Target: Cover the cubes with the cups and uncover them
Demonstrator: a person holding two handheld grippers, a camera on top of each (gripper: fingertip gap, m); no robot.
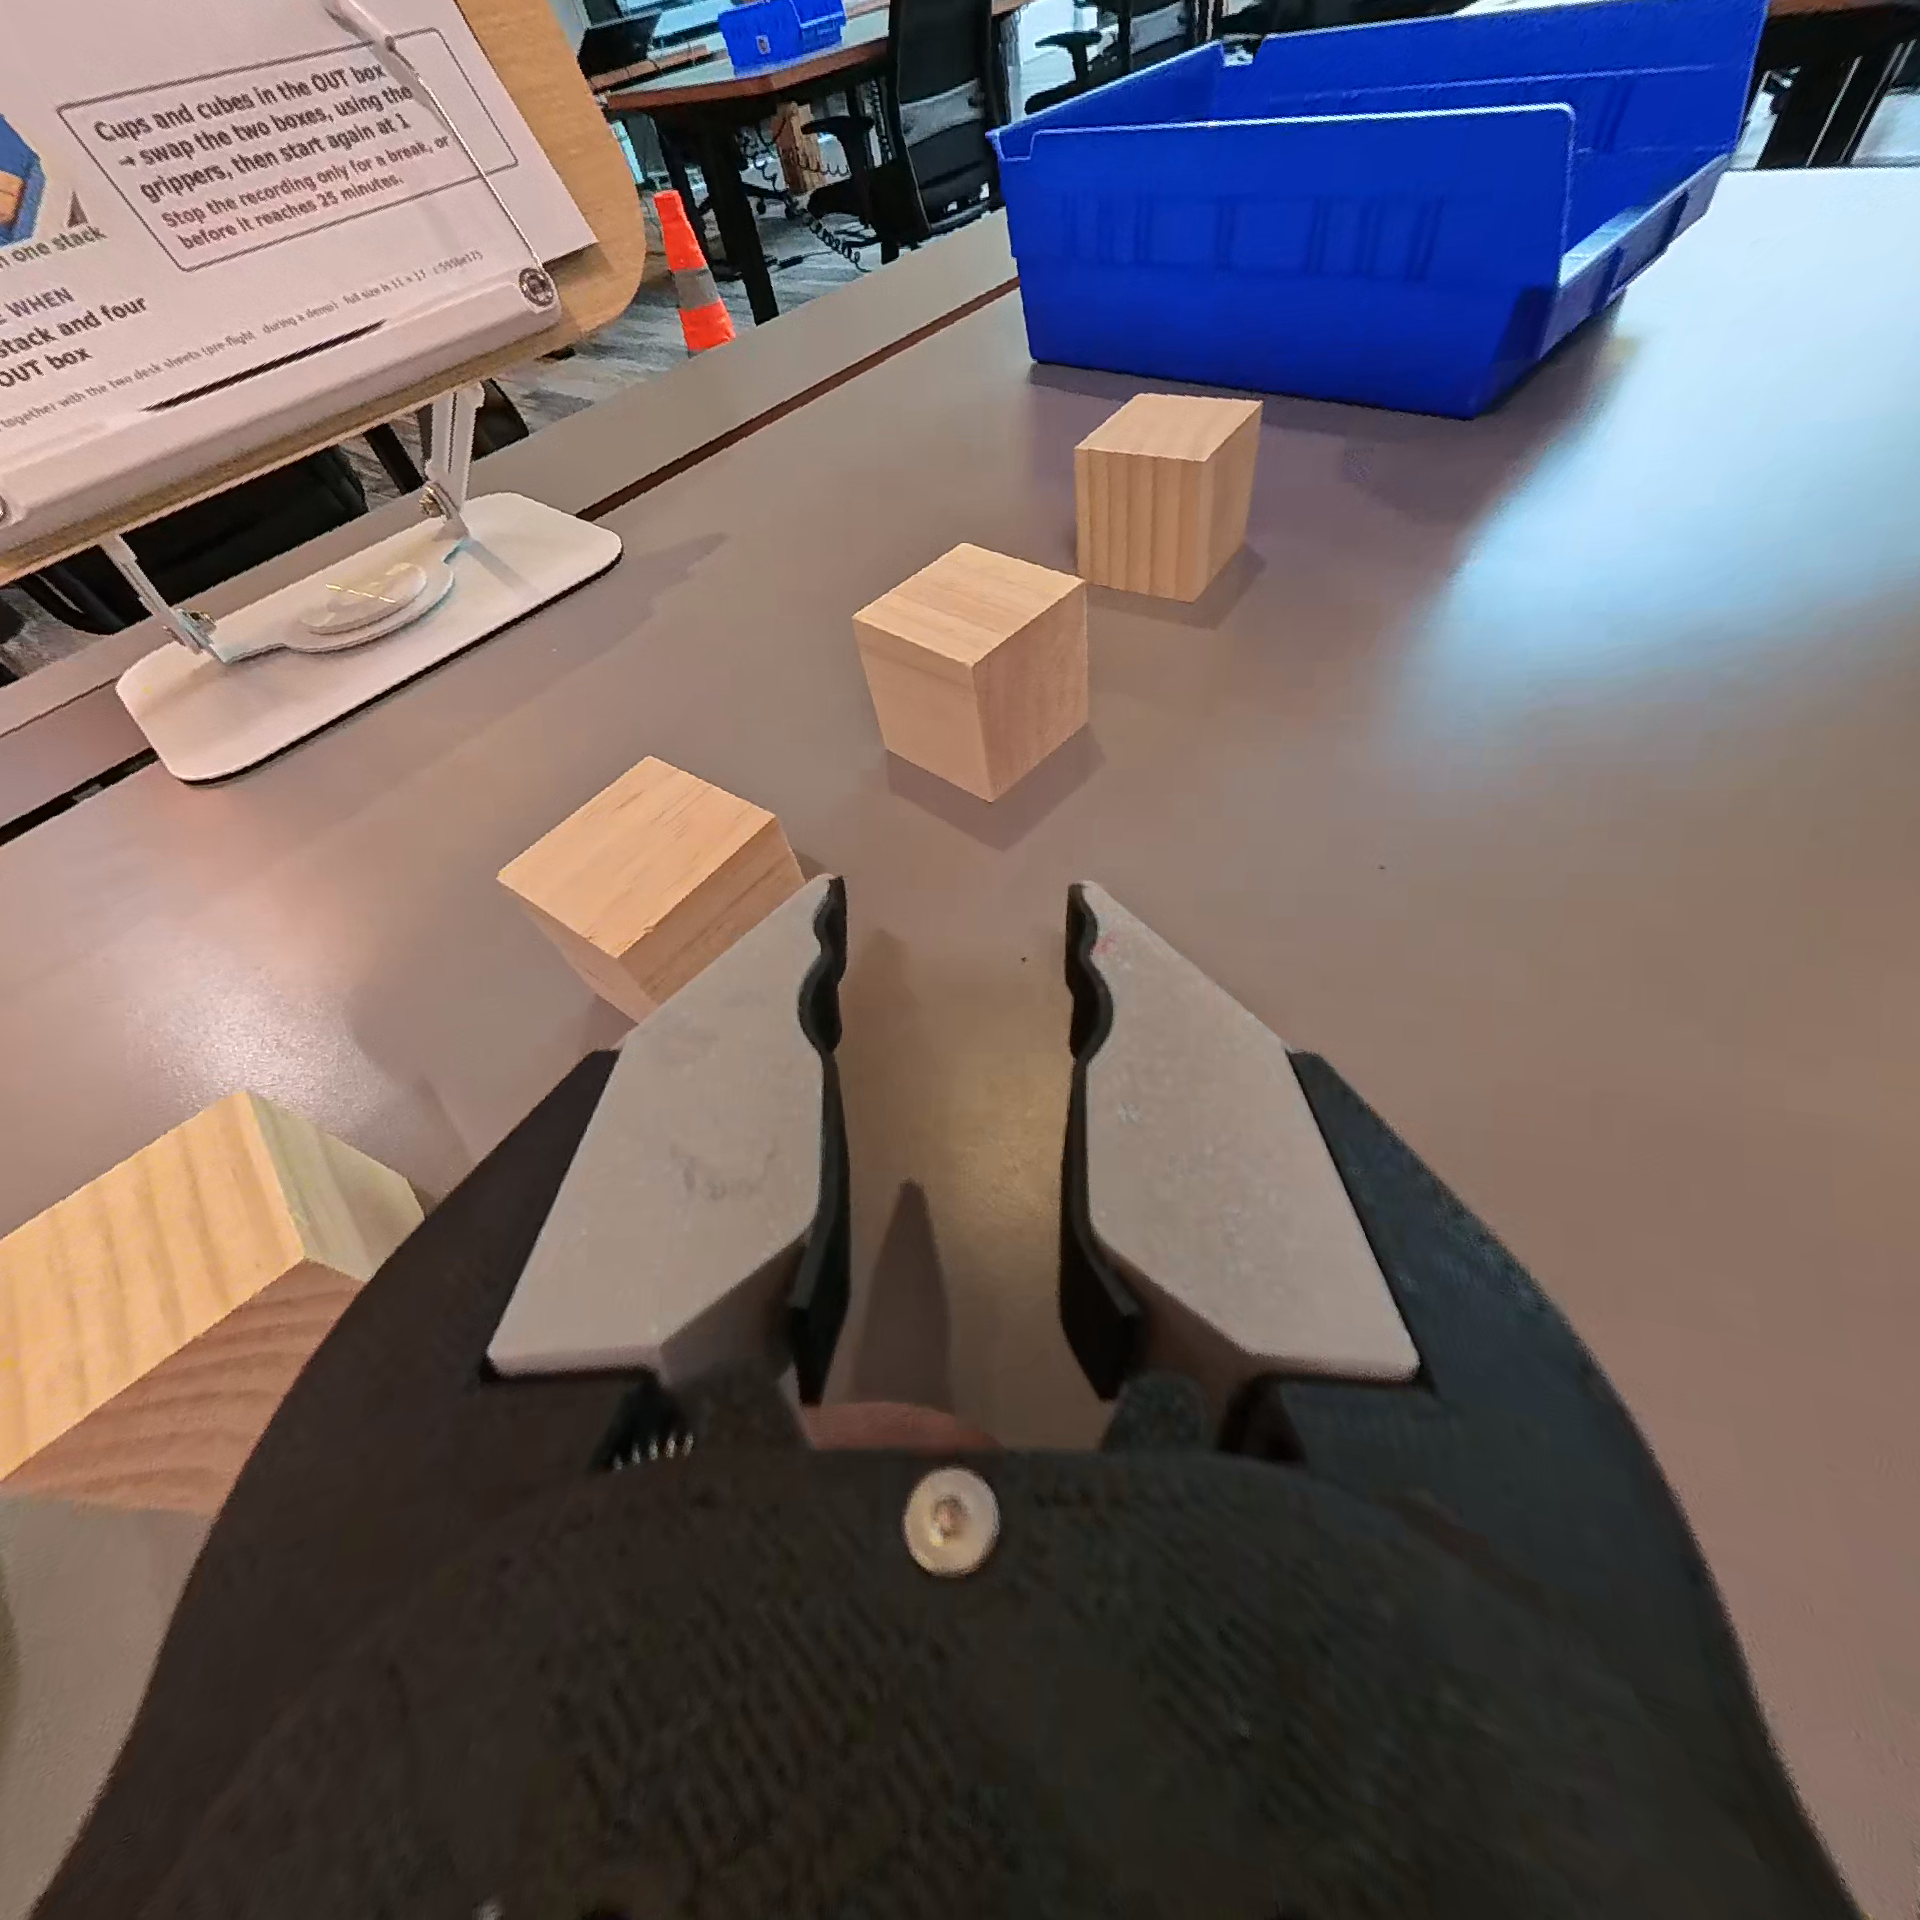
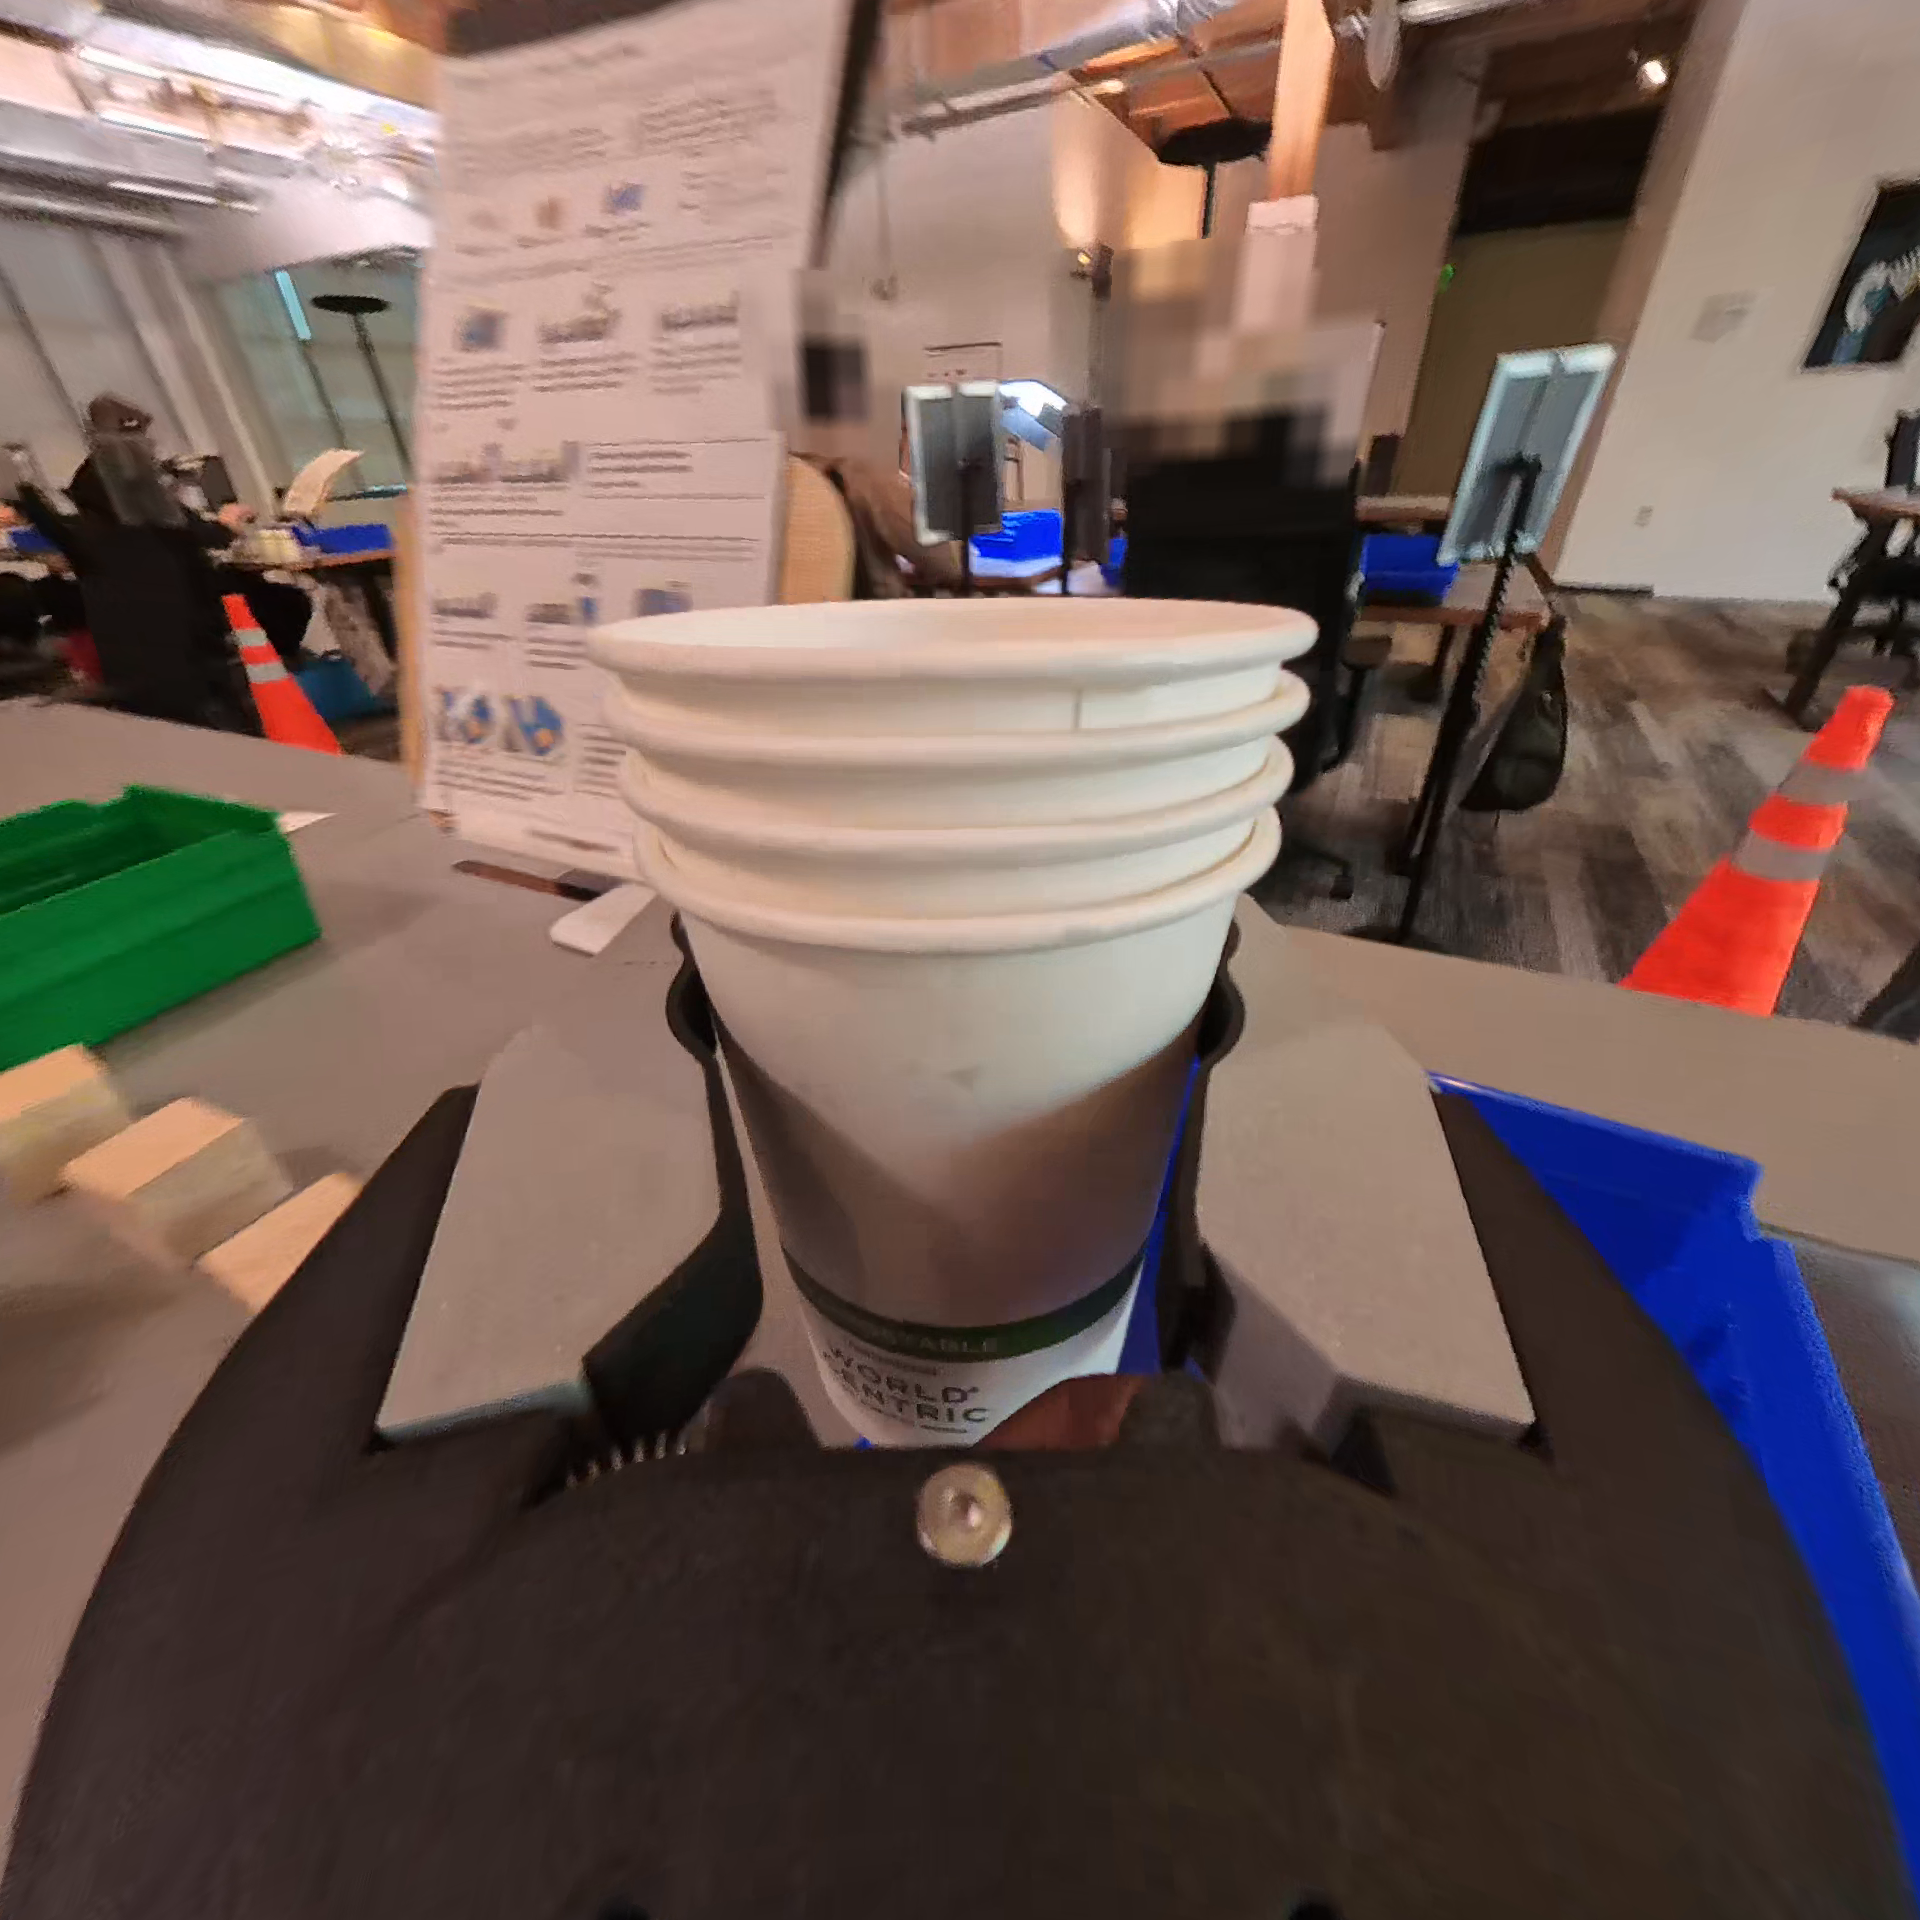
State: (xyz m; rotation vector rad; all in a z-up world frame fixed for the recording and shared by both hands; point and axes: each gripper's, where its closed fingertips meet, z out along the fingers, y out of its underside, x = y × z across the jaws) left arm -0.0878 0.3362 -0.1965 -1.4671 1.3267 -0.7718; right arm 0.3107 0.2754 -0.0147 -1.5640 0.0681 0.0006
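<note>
Right now the right tool (image 2: 956, 997) is clenched on a stack of white paper cups (image 2: 951, 831), four rims showing one above the other, mouths up. Both dark pads (image 2: 691, 1013) press the wall of the lowest cup just under its rim, and the stack stands upright above the near corner of a blue bin (image 2: 1662, 1226). To that tool's left, blurred wooden blocks lie on the grey desk (image 2: 416, 987), with a green bin (image 2: 156, 894) farther along toward the far edge.

The left tool (image 1: 956, 925) hangs released over bare desk (image 1: 1455, 831), its fingers (image 1: 727, 1039) parted with nothing between them. Four wooden cubes sit uncovered in a loose row running from the near left side toward the blue bin (image 1: 1299, 281) at the far edge: one (image 1: 156, 1247) at the near left, a second (image 1: 644, 873) just beside the left finger, a third (image 1: 966, 665) and a fourth (image 1: 1164, 488) closest to the bin. An instruction sheet on a white stand (image 1: 343, 644) stands at the desk's left edge.
</note>
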